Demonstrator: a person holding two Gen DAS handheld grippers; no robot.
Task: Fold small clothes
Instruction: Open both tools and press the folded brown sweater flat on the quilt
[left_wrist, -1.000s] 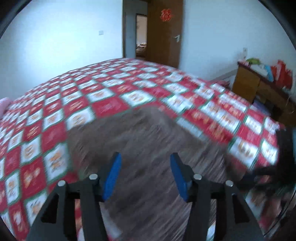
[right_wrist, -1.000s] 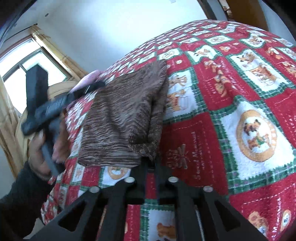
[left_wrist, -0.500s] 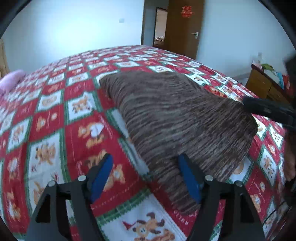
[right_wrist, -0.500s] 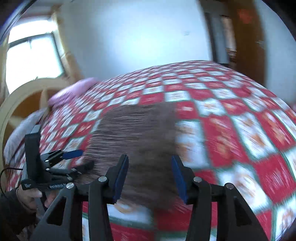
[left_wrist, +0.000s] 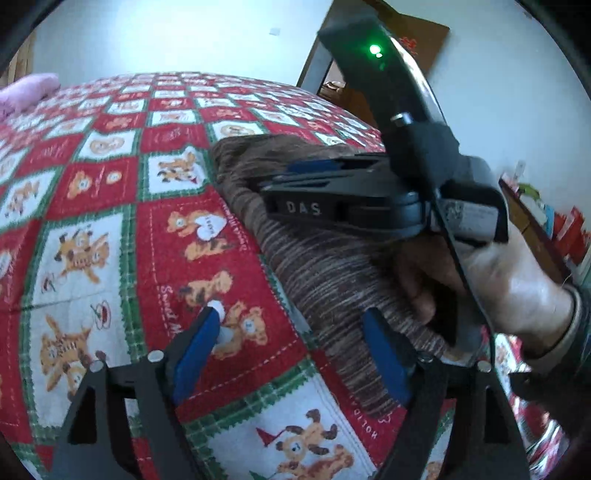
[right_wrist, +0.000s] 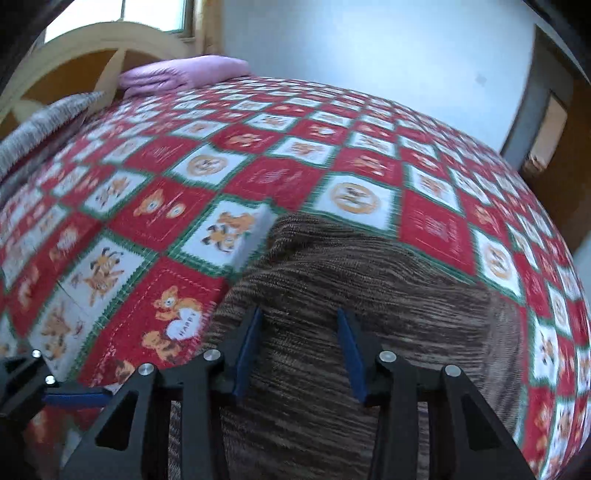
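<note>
The brown knitted garment (left_wrist: 325, 266) lies folded on the bed (left_wrist: 110, 206), under both tools. The left gripper (left_wrist: 291, 354) is opening with only the garment's edge by its right finger; the right gripper (right_wrist: 297, 350) is closing, nothing pinched (fabric below). Judged step: regrasping for the next fold, which calls for pinching an edge.

Home bedroom: quilted bed (right_wrist: 258, 177), headboard (right_wrist: 74, 48), pillow (right_wrist: 184, 72).

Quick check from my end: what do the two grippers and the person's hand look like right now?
Both grippers, left and right, are black angular frames with blue finger pads and silver bolts. Seen from the left wrist, the right unit's body reads "D.A.S.", shows a green light and trails a black cable. The hand has a dark sleeve cuff.
</note>
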